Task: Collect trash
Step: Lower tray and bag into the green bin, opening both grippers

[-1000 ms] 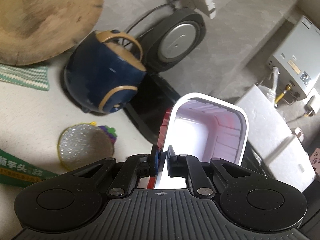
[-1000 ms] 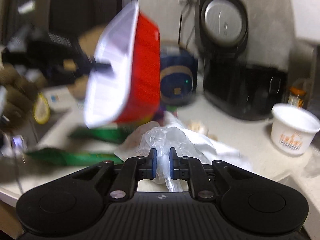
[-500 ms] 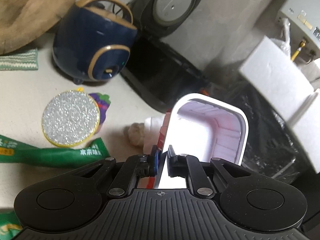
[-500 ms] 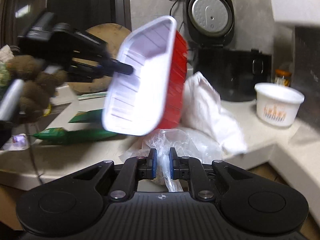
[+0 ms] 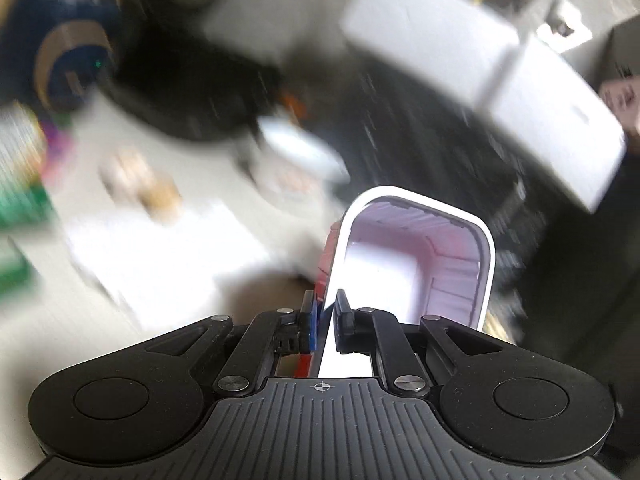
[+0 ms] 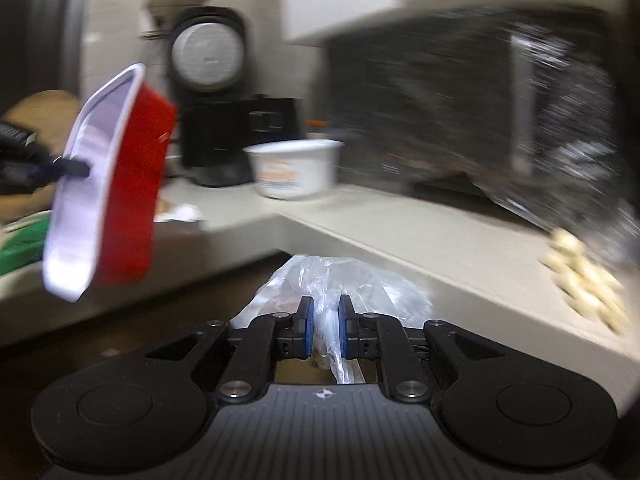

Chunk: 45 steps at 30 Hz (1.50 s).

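Observation:
My left gripper (image 5: 325, 304) is shut on the rim of a red food tray with a white inside (image 5: 416, 264), held in the air with its opening turned toward the camera. The right wrist view shows that same tray (image 6: 108, 204) at the left, tilted on edge, with the left gripper (image 6: 68, 168) clamped on its rim. My right gripper (image 6: 323, 312) is shut on a crumpled clear plastic bag (image 6: 332, 280), which bulges out ahead of the fingers, past the counter's front edge. Both views are blurred by motion.
A pale counter (image 6: 400, 232) runs across. On it stand a white bowl (image 6: 296, 172), a black rice cooker (image 6: 212, 80) and a navy pot (image 5: 68, 60). Green wrappers (image 5: 20, 208) and white paper (image 5: 160, 248) lie to the left. Pale lumps (image 6: 584, 276) sit at the right.
Both grippers have swung rightward and lower, off the counter's front edge, each still holding its item. The navy pot and green wrappers have slid to the left of the left wrist view.

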Motion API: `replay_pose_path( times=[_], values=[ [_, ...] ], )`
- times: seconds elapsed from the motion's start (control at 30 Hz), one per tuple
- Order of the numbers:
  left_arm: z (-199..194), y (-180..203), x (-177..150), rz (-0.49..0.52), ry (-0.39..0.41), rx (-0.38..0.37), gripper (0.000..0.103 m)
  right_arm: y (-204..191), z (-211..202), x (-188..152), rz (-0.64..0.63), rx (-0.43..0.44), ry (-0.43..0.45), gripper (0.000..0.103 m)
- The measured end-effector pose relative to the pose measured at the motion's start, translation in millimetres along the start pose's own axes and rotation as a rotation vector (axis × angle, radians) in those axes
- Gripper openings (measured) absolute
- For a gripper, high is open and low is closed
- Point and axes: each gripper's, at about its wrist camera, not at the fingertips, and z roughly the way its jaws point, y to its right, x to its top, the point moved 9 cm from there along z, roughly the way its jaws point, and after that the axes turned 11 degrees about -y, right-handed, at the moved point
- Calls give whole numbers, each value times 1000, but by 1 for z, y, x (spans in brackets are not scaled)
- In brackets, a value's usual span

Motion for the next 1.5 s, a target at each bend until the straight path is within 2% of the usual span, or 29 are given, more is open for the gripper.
replay_pose_path(
  times=[0.1, 0.17, 0.27, 0.33, 0.43, 0.53, 0.67, 0.73, 0.83, 0.97, 1.07, 1.17, 1.2, 1.27, 1.4, 1.5],
  values=[
    [56, -2, -48, -11, -150, -26, 11, 26, -3, -20, 57, -31, 3, 12],
    [89, -15, -77, -26, -227, 5, 11, 38, -5, -37, 91, -53, 5, 12],
    [141, -44, -124, -65, -332, 59, 11, 49, 3, -62, 160, -37, -26, 12],
    [171, -64, -150, -88, -365, 94, 11, 52, 11, -80, 195, -21, -64, 12],
    [222, -102, -181, -131, -398, 159, 12, 44, 27, -92, 179, -21, -118, 12],
    [280, -136, -210, -132, -466, 165, 26, 30, 32, -103, 150, -11, -153, 12],
    [321, -172, -251, -173, -572, 172, 26, 18, 46, -121, 137, -32, -234, 12],
    [323, -181, -258, -186, -584, 174, 26, 12, 52, -129, 125, -43, -268, 12],
    [306, -180, -252, -180, -544, 142, 26, 4, 65, -140, 132, -36, -324, 12],
    [261, -179, -226, -156, -481, 172, 26, -9, 92, -150, 158, 17, -390, 12],
    [233, -180, -219, -167, -444, 139, 26, -22, 117, -161, 148, 34, -436, 12],
    [212, -179, -218, -171, -415, 144, 26, -37, 144, -175, 137, 30, -492, 18],
    [208, -179, -217, -170, -406, 151, 26, -41, 149, -181, 139, 32, -507, 23],
    [203, -180, -214, -169, -405, 171, 26, -48, 153, -189, 140, 33, -521, 25],
    [207, -165, -209, -147, -405, 180, 26, -52, 143, -195, 155, 45, -514, 27],
    [211, -156, -213, -118, -426, 191, 26, -44, 132, -194, 177, 10, -491, 40]
  ],
)
